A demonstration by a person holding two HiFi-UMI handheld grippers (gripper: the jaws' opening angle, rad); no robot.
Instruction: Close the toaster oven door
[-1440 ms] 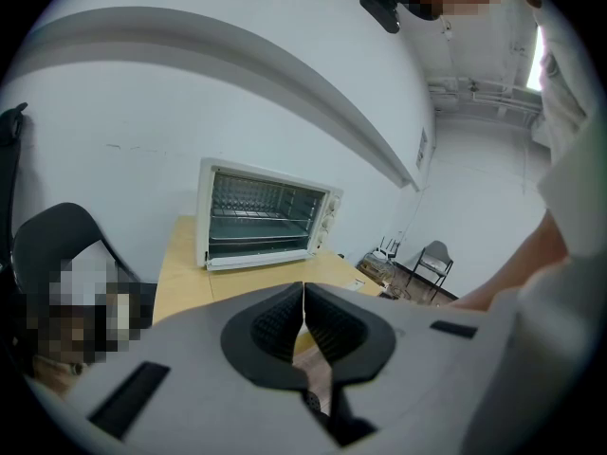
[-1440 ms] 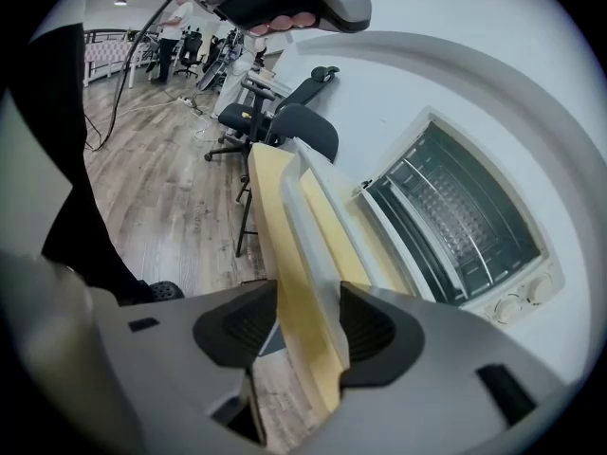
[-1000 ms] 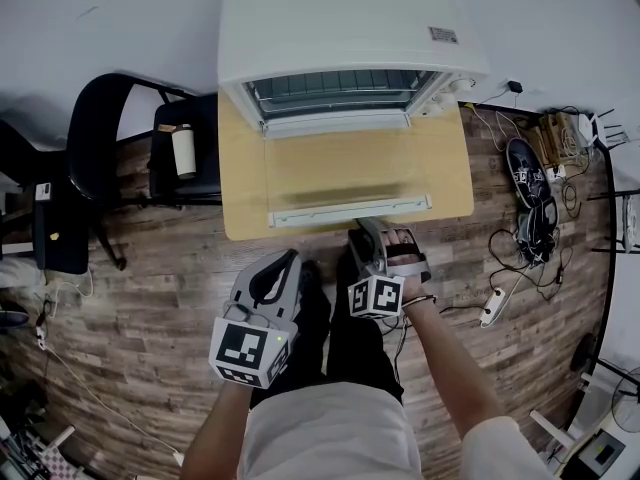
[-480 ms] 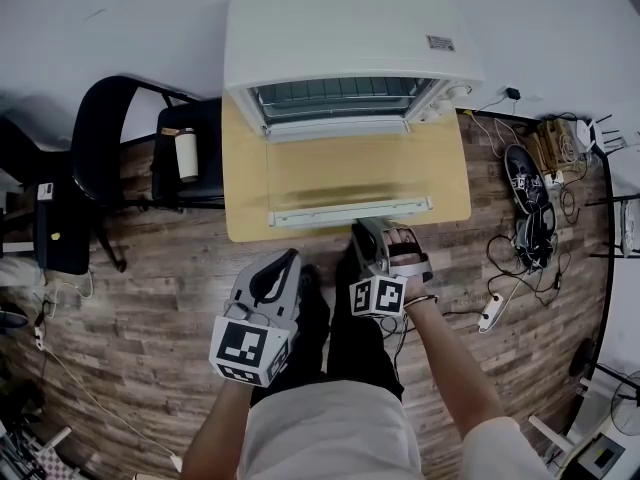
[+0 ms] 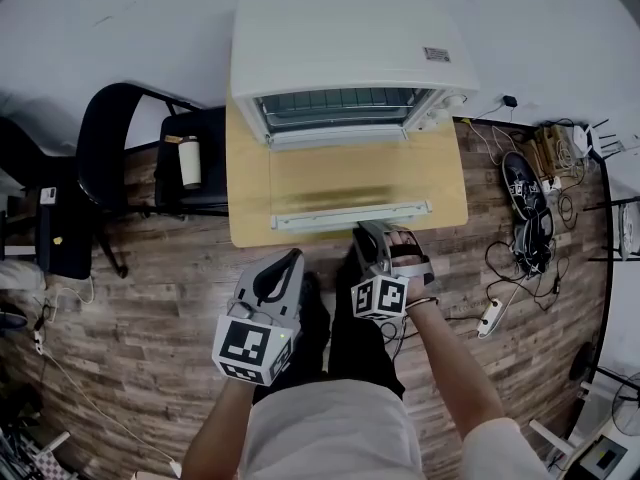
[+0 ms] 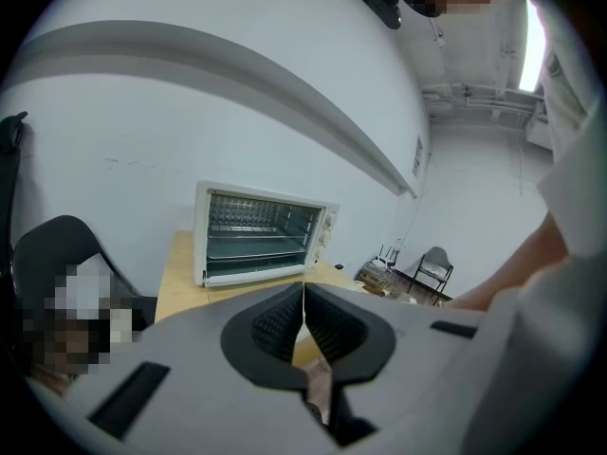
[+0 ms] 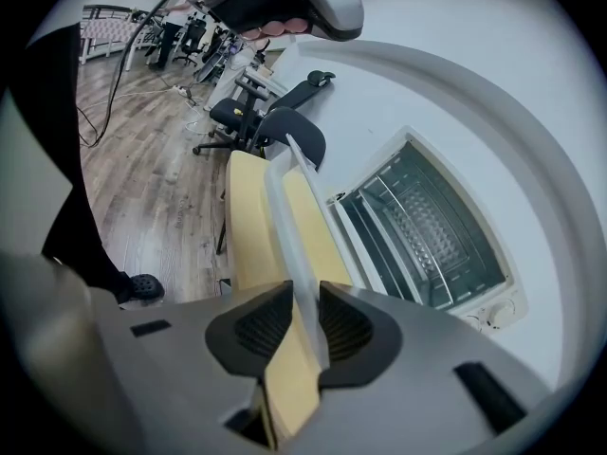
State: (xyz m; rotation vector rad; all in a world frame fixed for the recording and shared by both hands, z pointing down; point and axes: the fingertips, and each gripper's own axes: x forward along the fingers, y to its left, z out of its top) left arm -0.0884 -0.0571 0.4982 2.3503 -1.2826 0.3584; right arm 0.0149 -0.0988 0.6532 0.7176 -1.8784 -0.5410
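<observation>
A white toaster oven [image 5: 345,43] stands at the back of a wooden table [image 5: 248,198], its wire-rack cavity [image 7: 427,226] showing. Its glass door [image 5: 345,173] lies open, roughly flat, with the white handle bar [image 5: 350,213] near the table's front edge. My right gripper [image 5: 372,238] is at the handle's right part. The bar [image 7: 302,245] runs between the right gripper's [image 7: 303,325] pads, which grip it; the jaws have just closed in and eased slightly wider. My left gripper [image 5: 285,263] hangs in front of the table, shut and empty, facing the oven [image 6: 261,230].
A black chair [image 5: 110,138] with a bottle [image 5: 190,161] on its seat stands left of the table. Shoes [image 5: 525,183], cables and a power strip [image 5: 490,313] lie on the wooden floor to the right. The white wall is right behind the oven.
The right gripper stays at the door handle and the door still lies open. The head view has shifted a little; the left gripper has not moved.
</observation>
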